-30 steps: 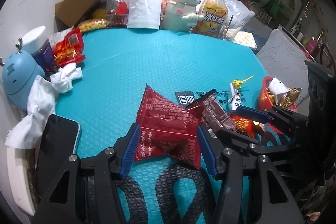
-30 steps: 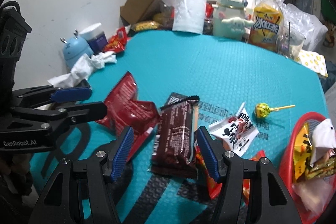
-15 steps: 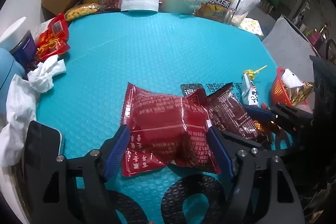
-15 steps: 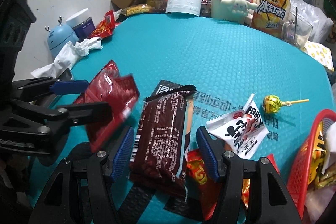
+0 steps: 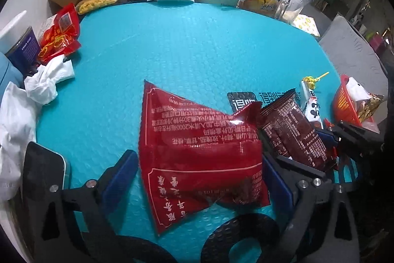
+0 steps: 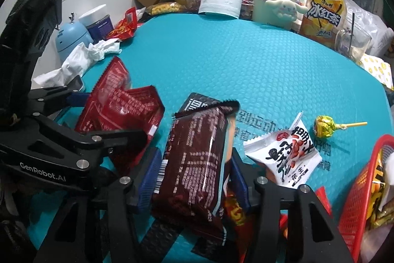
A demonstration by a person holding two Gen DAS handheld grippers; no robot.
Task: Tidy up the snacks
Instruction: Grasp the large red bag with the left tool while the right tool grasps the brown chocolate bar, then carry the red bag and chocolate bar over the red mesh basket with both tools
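Spreading my left claw (image 5: 198, 171) wide around the red packet (image 5: 197, 149), pads apart from it, my right claw (image 6: 190, 173) closing on the brown bar (image 6: 194, 164), red basket (image 6: 357, 191) right.

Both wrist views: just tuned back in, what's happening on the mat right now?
Each handheld gripper is working a snack on the teal mat. The left gripper straddles the red snack bag, its jaws opening and its left pad clear of the bag. The right gripper is closing around the dark brown wrapped bar. The red basket at the right already holds several snacks; a lollipop and a white packet lie loose.
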